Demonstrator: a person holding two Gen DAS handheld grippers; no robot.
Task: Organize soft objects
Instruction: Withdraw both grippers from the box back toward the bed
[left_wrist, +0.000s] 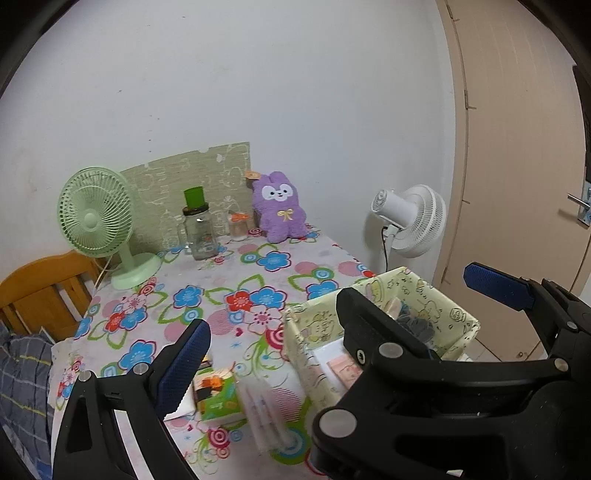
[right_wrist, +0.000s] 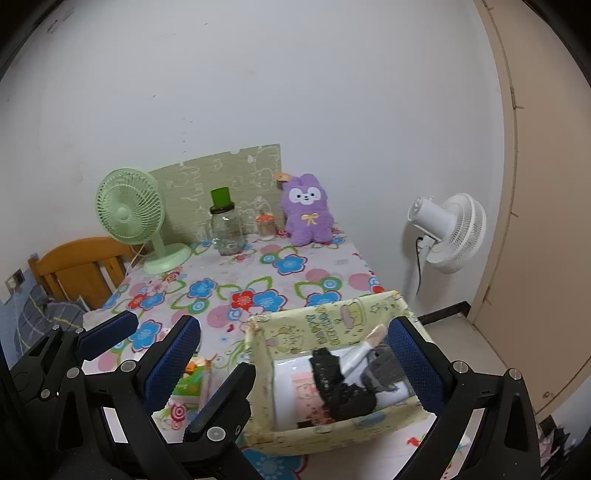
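The table under its flower-printed cloth of blue, red and pink blossoms (right_wrist: 258, 295) is filling both views, pushed up against the white wall, and on its near right corner the pale yellow-green fabric storage box with cartoon prints (right_wrist: 332, 428) is sitting open-topped. Inside that box a small doll in a black lace top and grey skirt (right_wrist: 354, 373) is lying across a flat white packet with a pink picture (right_wrist: 299, 387). At the far edge, the fluffy purple plush bunny with a yellow bow (right_wrist: 307, 218) is sitting upright against the wall, well apart from the box. Beside it the clear glass jar with a green cap (right_wrist: 225, 229) is standing, with the mint-green desk fan (right_wrist: 133, 218) to the left. The right gripper (right_wrist: 295, 354) is hovering over the box with its blue-padded fingers (right_wrist: 413, 362) spread wide, holding nothing. The left gripper (left_wrist: 332, 306), seen in its own camera, is also gaping wide and empty, one pad over the cloth, the other beyond the box. Just left of the box, a small green carton with orange print (left_wrist: 216, 395) is lying on the cloth, with a blurred clear packet of white sticks (left_wrist: 266, 417) touching its right side.
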